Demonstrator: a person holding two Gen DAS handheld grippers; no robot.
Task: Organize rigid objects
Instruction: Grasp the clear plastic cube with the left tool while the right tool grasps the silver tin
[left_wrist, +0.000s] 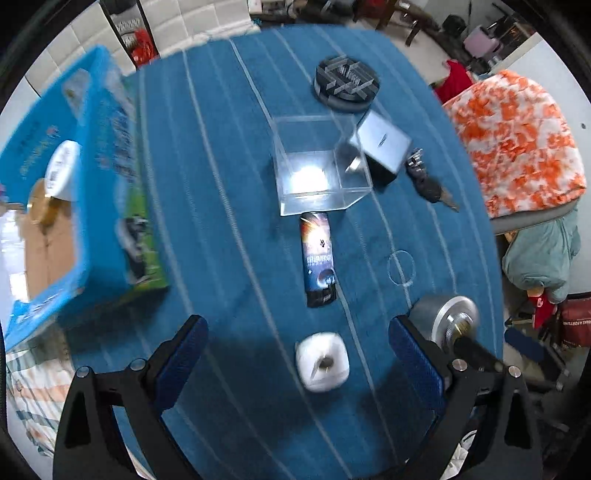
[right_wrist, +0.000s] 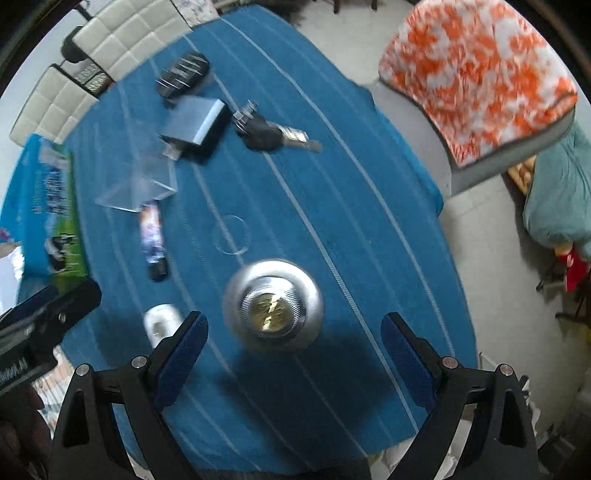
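I hold both grippers above the blue cloth (left_wrist: 229, 155) with nothing picked up, so I judge this to be the approach step before a first grasp. The left gripper (left_wrist: 298, 354) is spread wide and empty, and the white cube (left_wrist: 322, 361) lies on the cloth directly between its fingers. The right gripper (right_wrist: 294, 345) is likewise spread and empty, poised over the round metal lock (right_wrist: 273, 304).

Landmark: the clear box (left_wrist: 318, 162), open side up and empty, which I take to be the likely container.

- The lighter (left_wrist: 318, 258) lies just in front of the clear box, between it and the white cube.
- The grey box (left_wrist: 384, 146) touches or overlaps the clear box on its right side; motion blur prevents a firm reading.
- The keys (left_wrist: 428, 181) lie beyond the grey box, further right.
- The round black tin (left_wrist: 346, 83) sits behind the clear box.
- The blue carton (left_wrist: 74, 184) stands well to the left.

Next move: lower the left gripper squarely over the white cube, close, lift. The lighter lies on the direct path to the clear box, so I must carry high.
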